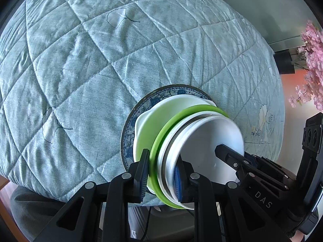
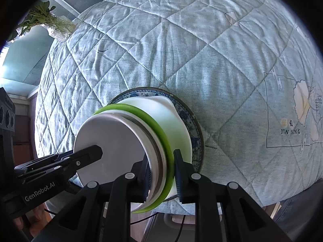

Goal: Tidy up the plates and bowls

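A stack of nested bowls sits on a blue-and-white patterned plate (image 1: pixel 129 133) on the quilted table. The stack is a white bowl (image 1: pixel 212 141) innermost, a steel-rimmed bowl, a green-rimmed bowl (image 1: pixel 161 135) and a pale green bowl with white handles (image 1: pixel 149 121) lowest. My left gripper (image 1: pixel 162 175) is shut on the stack's rims at one side. My right gripper (image 2: pixel 161 173) is shut on the rims at the other side. The plate (image 2: pixel 191 119), green rim (image 2: pixel 159 129) and white bowl (image 2: pixel 113 141) show in the right wrist view. Each gripper shows in the other's view.
A light blue quilted cloth (image 1: pixel 101 70) covers the table (image 2: pixel 232 60). Pink flowers (image 1: pixel 310 66) stand off the table's right side. A glass vase with green leaves (image 2: pixel 56 28) stands at the far left corner. The table's near edge lies just below the plate.
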`<control>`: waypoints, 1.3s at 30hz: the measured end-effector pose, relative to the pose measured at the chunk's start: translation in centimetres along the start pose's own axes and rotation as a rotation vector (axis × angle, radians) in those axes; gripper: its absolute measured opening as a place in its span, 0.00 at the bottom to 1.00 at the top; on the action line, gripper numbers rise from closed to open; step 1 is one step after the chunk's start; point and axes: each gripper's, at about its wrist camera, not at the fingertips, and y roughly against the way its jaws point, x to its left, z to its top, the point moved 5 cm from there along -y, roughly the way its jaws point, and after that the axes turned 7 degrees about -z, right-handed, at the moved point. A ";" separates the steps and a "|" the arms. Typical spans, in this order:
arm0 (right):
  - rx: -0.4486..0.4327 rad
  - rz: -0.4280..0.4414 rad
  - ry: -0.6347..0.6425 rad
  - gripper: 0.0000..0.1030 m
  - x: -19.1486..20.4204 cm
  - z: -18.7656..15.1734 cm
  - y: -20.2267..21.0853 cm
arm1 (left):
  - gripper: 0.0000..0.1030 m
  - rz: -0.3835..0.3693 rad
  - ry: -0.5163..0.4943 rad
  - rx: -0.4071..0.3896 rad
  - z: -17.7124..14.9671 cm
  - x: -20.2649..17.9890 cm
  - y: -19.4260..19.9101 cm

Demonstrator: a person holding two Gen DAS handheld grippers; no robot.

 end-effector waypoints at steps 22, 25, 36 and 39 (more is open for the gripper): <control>-0.236 -0.052 0.265 0.81 0.8 -8.3 8.1 | 0.99 0.268 -0.289 -0.646 -11.5 -6.0 15.3; -0.284 -0.075 0.274 0.88 0.3 -9.6 9.4 | 0.99 0.288 -0.289 -0.685 -13.5 -6.9 15.8; -0.389 -0.064 0.244 0.96 -1.5 -12.3 12.9 | 0.99 0.325 -0.273 -0.692 -18.0 -8.4 17.0; -0.425 -0.057 0.255 0.96 -1.1 -13.2 13.9 | 0.99 0.328 -0.257 -0.677 -18.9 -8.3 16.9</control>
